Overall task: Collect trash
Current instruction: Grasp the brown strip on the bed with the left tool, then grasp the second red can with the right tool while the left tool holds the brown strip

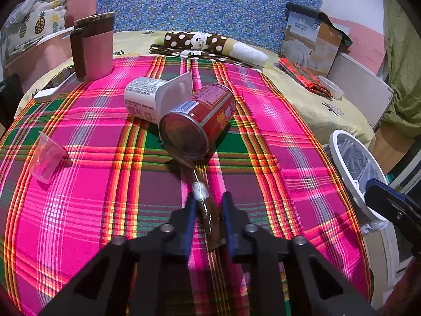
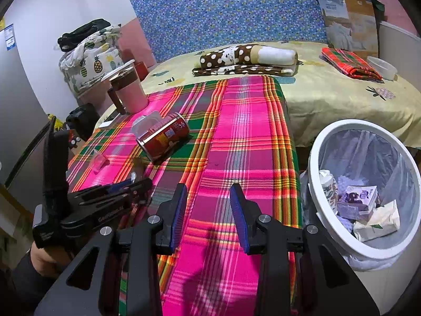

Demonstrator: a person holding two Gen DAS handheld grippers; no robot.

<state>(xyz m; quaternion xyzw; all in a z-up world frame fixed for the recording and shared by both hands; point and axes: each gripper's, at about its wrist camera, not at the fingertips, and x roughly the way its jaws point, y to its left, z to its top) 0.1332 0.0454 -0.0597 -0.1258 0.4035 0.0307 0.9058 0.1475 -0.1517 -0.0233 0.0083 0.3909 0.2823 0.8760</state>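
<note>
My left gripper (image 1: 208, 200) is shut on a small brown bottle (image 1: 208, 210) with a silver cap, low over the pink plaid cloth (image 1: 276, 137). Just beyond it a red can (image 1: 202, 121) lies on its side against a white yogurt cup (image 1: 150, 100). A clear plastic cup (image 1: 47, 158) lies tipped at the left. My right gripper (image 2: 208, 192) is open and empty over the cloth, left of the white trash bin (image 2: 313, 163), which holds several wrappers. The left gripper also shows in the right wrist view (image 2: 131, 184), as does the can (image 2: 164, 139).
A pink travel mug (image 1: 94, 47) stands at the back left beside a phone (image 1: 55, 84). Folded cloths (image 1: 208, 44), a paper bag (image 1: 313, 42) and a red plaid cloth (image 1: 305, 79) lie on the yellow bed behind. The bin (image 1: 342, 142) sits off the cloth's right edge.
</note>
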